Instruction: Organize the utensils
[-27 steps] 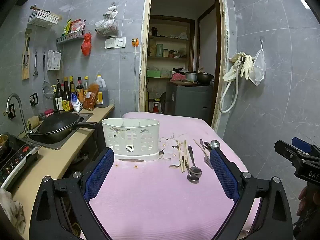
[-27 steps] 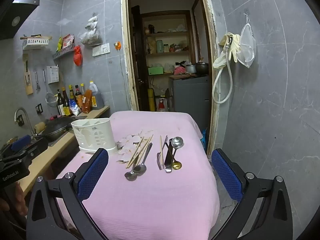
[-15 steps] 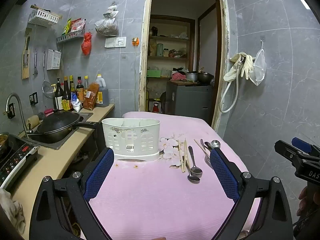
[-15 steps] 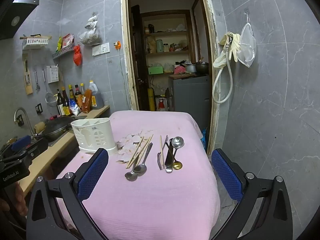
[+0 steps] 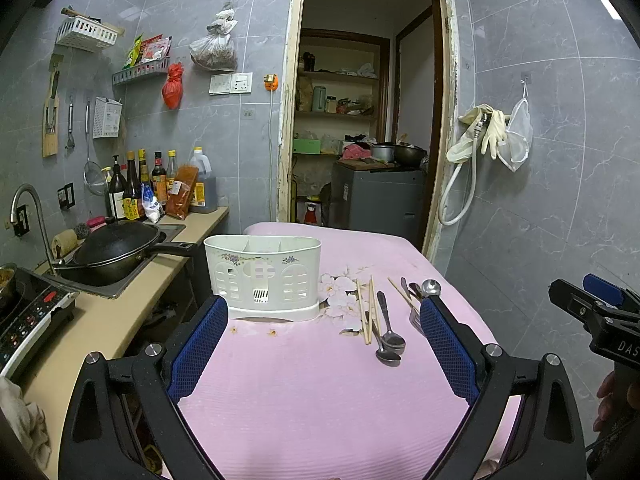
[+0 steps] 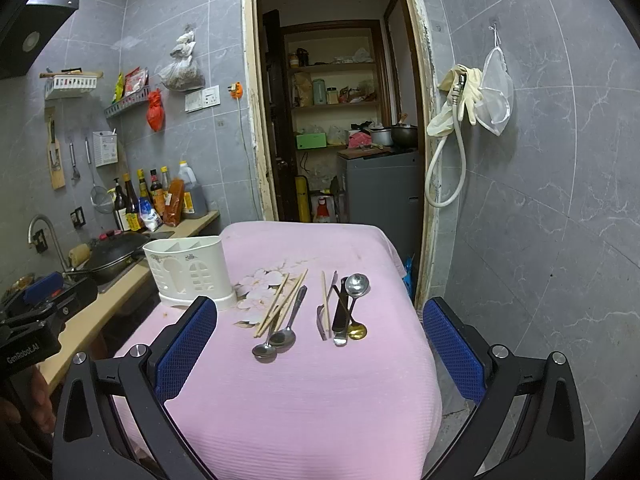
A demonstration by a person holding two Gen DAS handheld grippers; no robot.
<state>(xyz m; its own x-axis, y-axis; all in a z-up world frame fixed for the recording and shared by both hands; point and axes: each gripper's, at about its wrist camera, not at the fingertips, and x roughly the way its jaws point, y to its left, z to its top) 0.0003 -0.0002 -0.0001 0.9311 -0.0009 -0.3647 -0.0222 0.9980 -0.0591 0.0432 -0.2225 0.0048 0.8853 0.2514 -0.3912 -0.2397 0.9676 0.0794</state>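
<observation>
A white plastic utensil holder (image 5: 262, 276) (image 6: 190, 272) with divided compartments stands on the pink tablecloth (image 5: 304, 392) (image 6: 304, 400). To its right lie wooden chopsticks (image 5: 366, 310) (image 6: 282, 302) and two steel spoons (image 5: 390, 338) (image 6: 280, 336). Further right lie a single chopstick (image 6: 326, 302), a fork (image 6: 321, 320), a dark-handled utensil (image 6: 340, 312), a steel ladle-spoon (image 6: 357, 285) and a gold spoon (image 6: 357, 333). My left gripper (image 5: 324, 316) is open above the near cloth, nothing between its fingers. My right gripper (image 6: 320, 312) is open too, back from the utensils.
A counter on the left carries a black wok (image 5: 116, 246), an induction hob (image 5: 28, 312), a tap and several bottles (image 5: 140, 188). A doorway (image 5: 360, 140) opens behind the table onto shelves and a grey cabinet. Gloves and a hose (image 5: 480, 140) hang on the right wall.
</observation>
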